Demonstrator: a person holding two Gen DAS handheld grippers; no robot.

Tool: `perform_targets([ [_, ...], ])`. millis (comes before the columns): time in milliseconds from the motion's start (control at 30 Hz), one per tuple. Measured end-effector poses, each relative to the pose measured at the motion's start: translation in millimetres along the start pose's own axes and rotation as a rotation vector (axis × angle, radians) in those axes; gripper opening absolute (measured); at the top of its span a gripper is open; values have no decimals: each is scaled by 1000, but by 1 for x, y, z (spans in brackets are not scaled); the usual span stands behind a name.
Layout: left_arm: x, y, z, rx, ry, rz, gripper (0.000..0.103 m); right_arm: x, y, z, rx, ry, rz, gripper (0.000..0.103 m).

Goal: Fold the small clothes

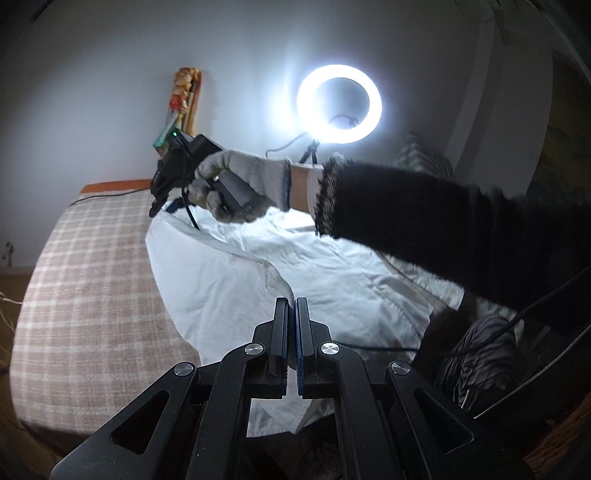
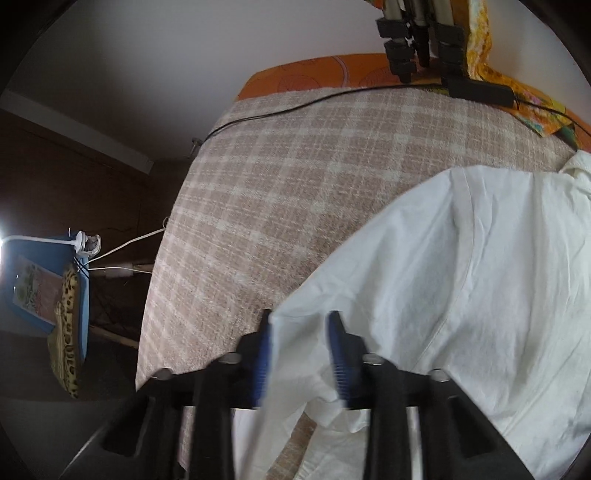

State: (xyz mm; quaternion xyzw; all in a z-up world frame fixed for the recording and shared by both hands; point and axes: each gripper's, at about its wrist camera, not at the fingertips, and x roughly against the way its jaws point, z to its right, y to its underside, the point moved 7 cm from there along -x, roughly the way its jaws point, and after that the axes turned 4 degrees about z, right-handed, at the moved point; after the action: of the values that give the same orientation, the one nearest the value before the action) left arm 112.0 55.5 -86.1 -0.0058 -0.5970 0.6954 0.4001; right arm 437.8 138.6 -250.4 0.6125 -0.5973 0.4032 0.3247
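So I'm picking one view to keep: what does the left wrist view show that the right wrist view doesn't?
Only left wrist: the lit ring light, the gloved hand, and the shut left tongs.
Only right wrist: the right tongs around the cloth edge, the blue box, and tripod legs.
Both: the white garment on the checked blanket.

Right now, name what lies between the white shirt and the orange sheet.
Right wrist view: only the checked blanket, with a black cable crossing it beside the orange sheet.
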Motion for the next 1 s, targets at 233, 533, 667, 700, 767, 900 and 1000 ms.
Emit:
perform_targets([
  [233,-35,32,27,-198,-27,-118,2,42,10,39,28,84,92,0],
  [533,-57,66,41,-253,-12,-248,12,67,39,103,-44,104,125,4],
  [667,-40,68,32,-142,1,-222,16,65,51,107,72,247,100,30],
  [700,-34,69,27,-108,-1,-209,17,67,53,107,100,295,100,36],
  [767,-30,75,13,-31,-28,-213,17,82,54,104,153,345,141,36],
  [900,-48,98,-15,149,-50,-298,17,114,58,68,232,260,227,39],
  [1000,-62,110,-23,225,-47,-346,19,111,68,28,311,192,194,41],
])
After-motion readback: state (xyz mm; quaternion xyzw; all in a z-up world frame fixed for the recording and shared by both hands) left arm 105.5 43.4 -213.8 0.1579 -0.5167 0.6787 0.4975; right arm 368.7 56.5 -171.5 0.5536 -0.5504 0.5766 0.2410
